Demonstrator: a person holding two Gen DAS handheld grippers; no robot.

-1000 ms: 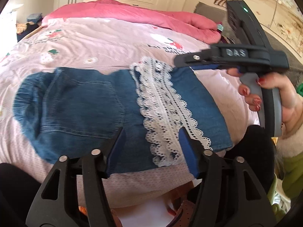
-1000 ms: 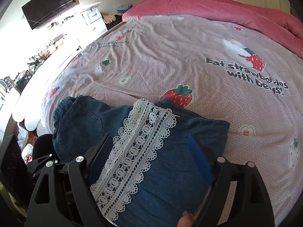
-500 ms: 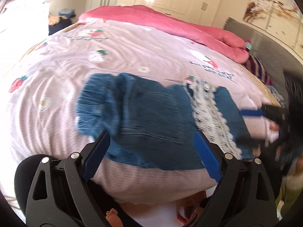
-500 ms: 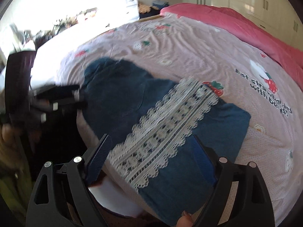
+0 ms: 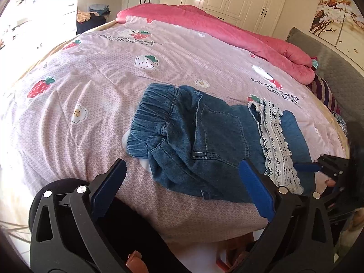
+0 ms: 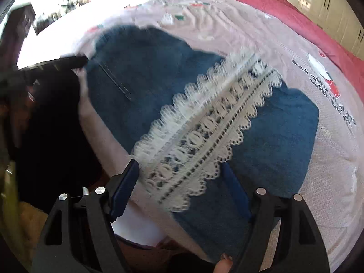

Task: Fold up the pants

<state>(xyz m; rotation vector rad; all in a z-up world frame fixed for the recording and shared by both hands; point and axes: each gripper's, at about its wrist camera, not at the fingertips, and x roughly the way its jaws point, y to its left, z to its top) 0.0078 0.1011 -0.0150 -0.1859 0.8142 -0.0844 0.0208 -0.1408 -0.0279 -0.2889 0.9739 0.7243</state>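
Jaws on our left gripper (image 5: 180,188) were spreading wide with nothing clamped between them — a second earlier they had stood much narrower over the near edge of the denim, so we read that as a release. Our right gripper (image 6: 179,182) was closing in a little, its jaws straddling the lace band (image 6: 204,136) at the near edge, but the pads did not yet press on the cloth, so far as we could see. Both grippers had swung apart, the left toward the waistband end, the right toward the hem end. Beyond them the pants (image 5: 204,141) lay across the near part of the pink bedspread (image 5: 102,95), waistband to the left, hem folded over to the right. We judged one fold laid down and the next grasp being set up — the bundle was still loose and rumpled at the waistband.
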